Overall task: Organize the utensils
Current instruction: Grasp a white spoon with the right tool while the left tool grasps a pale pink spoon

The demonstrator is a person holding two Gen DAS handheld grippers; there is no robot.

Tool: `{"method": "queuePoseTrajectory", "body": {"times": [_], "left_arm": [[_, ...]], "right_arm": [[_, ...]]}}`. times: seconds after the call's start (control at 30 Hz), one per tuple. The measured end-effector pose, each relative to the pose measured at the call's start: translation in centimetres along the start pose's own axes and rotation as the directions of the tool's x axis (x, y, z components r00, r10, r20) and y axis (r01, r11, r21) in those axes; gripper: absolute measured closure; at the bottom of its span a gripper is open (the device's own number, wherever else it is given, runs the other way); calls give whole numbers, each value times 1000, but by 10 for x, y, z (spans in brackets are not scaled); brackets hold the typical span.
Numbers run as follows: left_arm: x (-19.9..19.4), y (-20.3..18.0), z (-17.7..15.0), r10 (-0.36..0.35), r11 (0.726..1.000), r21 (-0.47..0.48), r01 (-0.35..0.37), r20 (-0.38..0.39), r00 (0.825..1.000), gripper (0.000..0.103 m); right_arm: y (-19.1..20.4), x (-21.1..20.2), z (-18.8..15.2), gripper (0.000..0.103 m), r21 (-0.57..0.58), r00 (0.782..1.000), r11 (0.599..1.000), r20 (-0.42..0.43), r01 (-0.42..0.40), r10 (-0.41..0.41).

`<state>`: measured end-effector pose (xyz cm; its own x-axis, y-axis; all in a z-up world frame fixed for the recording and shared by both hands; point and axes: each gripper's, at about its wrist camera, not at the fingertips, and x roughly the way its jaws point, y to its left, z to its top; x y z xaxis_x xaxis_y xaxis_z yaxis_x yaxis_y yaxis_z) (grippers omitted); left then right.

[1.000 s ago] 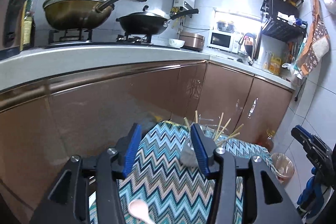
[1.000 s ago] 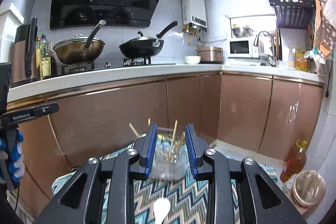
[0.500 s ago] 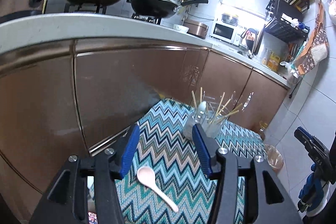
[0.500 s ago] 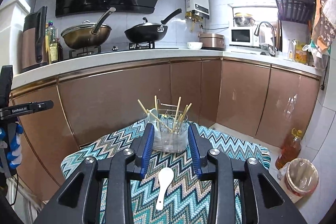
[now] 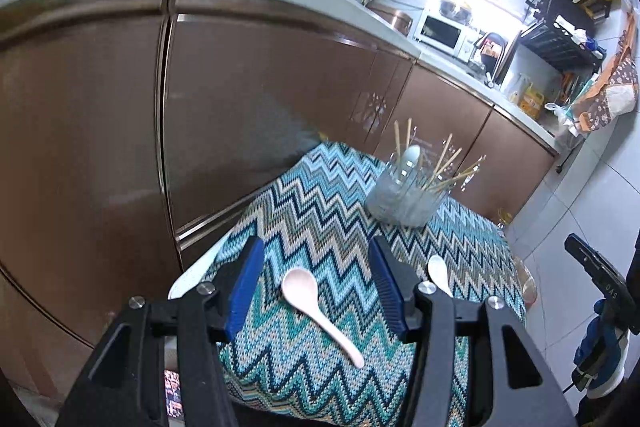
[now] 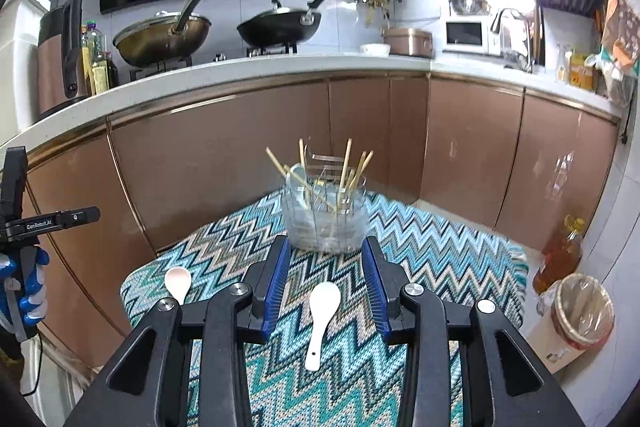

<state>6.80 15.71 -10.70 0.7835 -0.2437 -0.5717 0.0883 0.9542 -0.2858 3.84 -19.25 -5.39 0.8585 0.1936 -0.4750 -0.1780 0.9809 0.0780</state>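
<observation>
Both grippers hover with tongs apart, empty. The left gripper (image 5: 316, 287) frames a pink spoon (image 5: 316, 307) at lower centre; the right gripper (image 6: 326, 287) frames a white spoon (image 6: 322, 319). The holder (image 6: 324, 219) stands mid-frame. Next, I judge — lower, clamp a handle, carry it there.

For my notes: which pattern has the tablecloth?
Teal, blue and cream zigzag tablecloth; right wrist view.

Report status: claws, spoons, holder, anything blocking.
Left claw open over pink spoon. Right claw open over white spoon. Clear holder upright, chopsticks inside. No obstruction.
</observation>
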Motion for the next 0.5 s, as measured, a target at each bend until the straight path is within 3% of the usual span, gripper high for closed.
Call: {"method": "queuePoseTrajectory", "body": {"times": [0.27, 0.5], "left_arm": [[40, 32, -20, -28, 997, -69, 20, -125, 992, 51], [77, 49, -40, -67, 991, -124, 41, -217, 974, 51]], "right_arm": [[-14, 34, -20, 66, 43, 993, 999, -112, -20, 25], [-24, 72, -39, 66, 76, 973, 995, -216, -62, 77]]}}
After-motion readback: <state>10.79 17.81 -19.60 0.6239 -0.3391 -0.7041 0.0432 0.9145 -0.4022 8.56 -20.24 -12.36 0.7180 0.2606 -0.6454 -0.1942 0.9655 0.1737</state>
